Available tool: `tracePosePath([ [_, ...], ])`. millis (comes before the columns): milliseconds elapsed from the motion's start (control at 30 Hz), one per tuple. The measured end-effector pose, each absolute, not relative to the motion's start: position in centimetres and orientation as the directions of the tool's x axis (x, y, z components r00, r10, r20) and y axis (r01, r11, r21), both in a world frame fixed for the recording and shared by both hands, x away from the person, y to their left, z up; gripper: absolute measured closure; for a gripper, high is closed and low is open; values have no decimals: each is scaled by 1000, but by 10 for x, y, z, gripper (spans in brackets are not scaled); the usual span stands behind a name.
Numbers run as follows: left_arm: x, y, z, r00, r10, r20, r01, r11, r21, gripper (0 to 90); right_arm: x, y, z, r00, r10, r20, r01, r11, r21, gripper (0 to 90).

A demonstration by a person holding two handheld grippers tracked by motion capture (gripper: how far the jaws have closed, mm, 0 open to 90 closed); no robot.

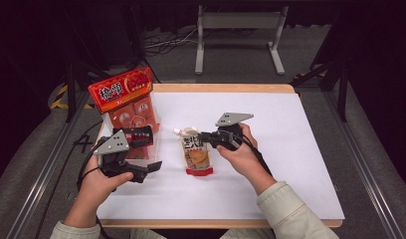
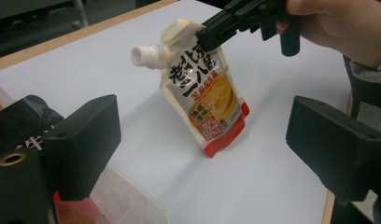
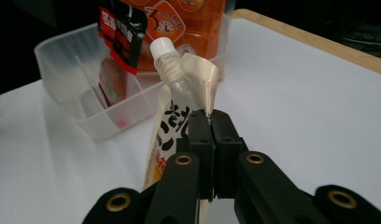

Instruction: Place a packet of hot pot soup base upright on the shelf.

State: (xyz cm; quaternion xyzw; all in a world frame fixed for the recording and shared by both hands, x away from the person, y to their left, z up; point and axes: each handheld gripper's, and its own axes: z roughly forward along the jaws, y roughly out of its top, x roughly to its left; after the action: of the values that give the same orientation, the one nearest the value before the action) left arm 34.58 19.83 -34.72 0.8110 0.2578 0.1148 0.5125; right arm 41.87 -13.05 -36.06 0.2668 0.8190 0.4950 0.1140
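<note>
Nearest the person, the left gripper (image 1: pixel 150 168) sits at about eight o'clock on the table (image 1: pixel 290 149), held low over the white sheet with its jaws wide apart and nothing between them; in the left gripper view its two black pads (image 2: pixel 83 140) frame the scene from either side.

A little farther in, near the middle of the table, lies the sauce pouch (image 1: pixel 196 153), cream-coloured with black lettering and a red bottom edge. Its white screw cap (image 2: pixel 144 56) points toward eleven o'clock. The right gripper (image 1: pixel 203 135), coming in from four o'clock, has its jaws pressed together on the pouch's upper corner, just beside the spout; the right gripper view shows the thin film pinched between the closed pads, and the pouch top stands raised off the table while its red end rests lower.

Beyond, at ten o'clock, a clear plastic tub (image 3: pixel 67 88) stands on the table's left edge. It holds orange packets (image 1: pixel 134 115), with a red snack bag (image 1: pixel 120 89) leaning above them and a dark red packet (image 3: pixel 118 35) in front.
</note>
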Motion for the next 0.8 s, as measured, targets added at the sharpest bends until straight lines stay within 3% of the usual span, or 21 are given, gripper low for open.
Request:
tracePosePath([
  [800, 351, 189, -361, 866, 480, -137, 304, -291, 907, 112, 381, -135, -309, -910, 413, 34, 160, 274, 948, 892],
])
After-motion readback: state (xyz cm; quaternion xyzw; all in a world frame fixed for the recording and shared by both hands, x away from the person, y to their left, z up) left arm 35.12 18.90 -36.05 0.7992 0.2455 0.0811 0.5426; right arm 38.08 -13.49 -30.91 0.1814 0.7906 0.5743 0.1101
